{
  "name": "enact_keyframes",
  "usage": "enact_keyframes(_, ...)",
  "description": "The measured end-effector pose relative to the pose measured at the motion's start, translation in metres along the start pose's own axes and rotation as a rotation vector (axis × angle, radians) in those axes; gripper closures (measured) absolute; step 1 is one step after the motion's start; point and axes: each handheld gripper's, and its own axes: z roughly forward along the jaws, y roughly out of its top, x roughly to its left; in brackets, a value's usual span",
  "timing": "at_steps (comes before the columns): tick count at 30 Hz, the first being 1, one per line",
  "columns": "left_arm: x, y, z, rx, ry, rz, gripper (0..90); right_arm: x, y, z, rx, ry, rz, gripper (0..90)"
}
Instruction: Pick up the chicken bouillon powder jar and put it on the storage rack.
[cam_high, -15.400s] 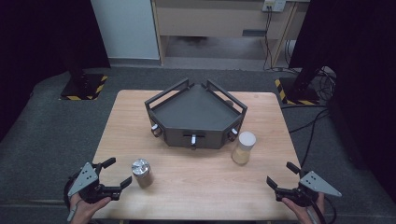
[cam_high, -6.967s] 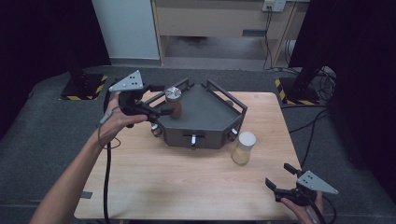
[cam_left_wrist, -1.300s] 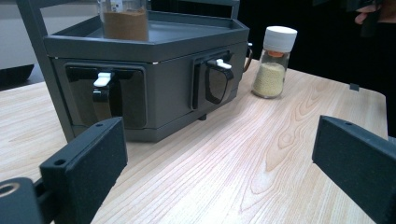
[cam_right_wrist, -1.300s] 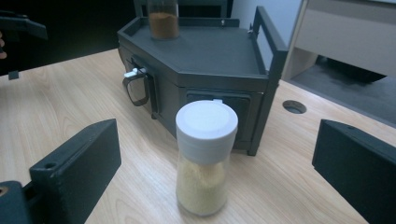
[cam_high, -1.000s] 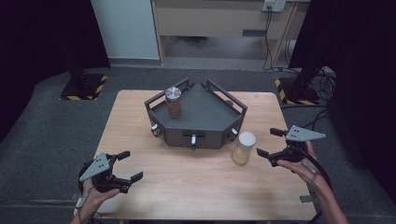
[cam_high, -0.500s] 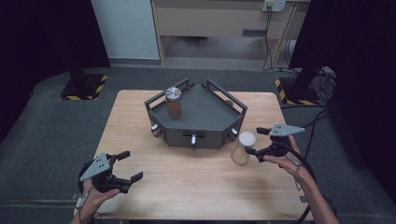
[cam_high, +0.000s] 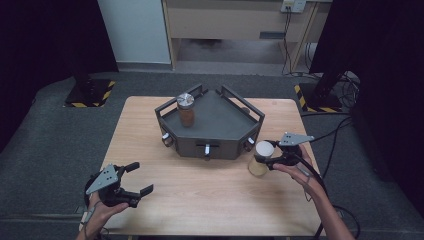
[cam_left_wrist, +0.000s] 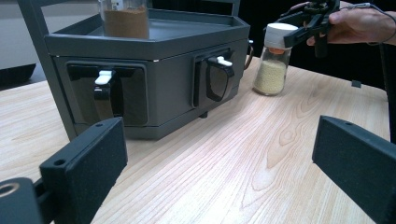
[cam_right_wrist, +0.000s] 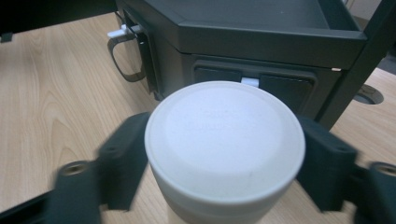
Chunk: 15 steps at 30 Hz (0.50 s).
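The right claw (cam_high: 270, 156) is sitting at about 4 o'clock on the wooden surface (cam_high: 210, 200), with its jaws standing on either side of the white-lidded jar (cam_high: 261, 158). In the right gripper view the two black jaws are flanking the white lid (cam_right_wrist: 225, 135) at both sides, close against the neck below it; whether they are pressing on it or just bracketing it cannot be told. The jar is standing upright on the surface, just beside the front right corner of the dark grey tray rack (cam_high: 220, 144), at roughly 4 o'clock from that rack's middle. In the left gripper view the jar is showing pale yellow grains (cam_left_wrist: 270, 77) in its lower part, with the right claw (cam_left_wrist: 299, 29) reaching it from the far side at lid height.

The left claw (cam_high: 134, 178) is resting near 7 o'clock on the surface, well apart from the rack, its jaws spread wide and gripping nothing. In its own view the two black pads (cam_left_wrist: 88, 163) are standing far apart over bare wood.

A second jar with a metal lid (cam_high: 185, 109) and brown contents is standing upright on the rack's top deck, near its 10 o'clock corner. The rack's front faces are carrying latch handles (cam_left_wrist: 103, 83) with white tips.
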Motion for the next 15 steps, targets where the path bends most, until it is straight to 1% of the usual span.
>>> enact_keyframes(1,0.0000,0.0001,0.0001,0.001,-0.001,0.001,2.0,0.0003,0.0000,-0.0002,0.002,-0.003,-0.009,33.5)
enact_keyframes(4,0.0000,0.0002,0.0003,0.001,-0.001,0.001,2.0,0.0022,0.0002,-0.0007,0.002,-0.010,-0.016,33.8)
enact_keyframes(8,0.0000,0.0000,0.0001,0.000,0.000,0.000,2.0,0.0027,-0.0002,-0.0005,-0.003,-0.010,-0.018,34.0)
enact_keyframes(10,0.0001,0.0000,0.0001,0.000,0.000,0.000,2.0,0.0024,0.0015,-0.0013,0.003,-0.004,-0.026,34.1)
enact_keyframes(12,0.0004,0.0000,0.0001,0.001,0.000,-0.001,2.0,0.0021,0.0011,-0.0022,0.001,-0.004,-0.018,34.1)
enact_keyframes(13,0.0004,0.0001,0.0002,0.002,0.001,-0.001,2.0,0.0009,0.0019,-0.0031,0.002,0.000,-0.011,34.1)
enact_keyframes(15,0.0003,0.0000,0.0002,0.001,0.001,-0.001,2.0,-0.0014,0.0045,-0.0059,0.001,0.011,-0.011,34.1)
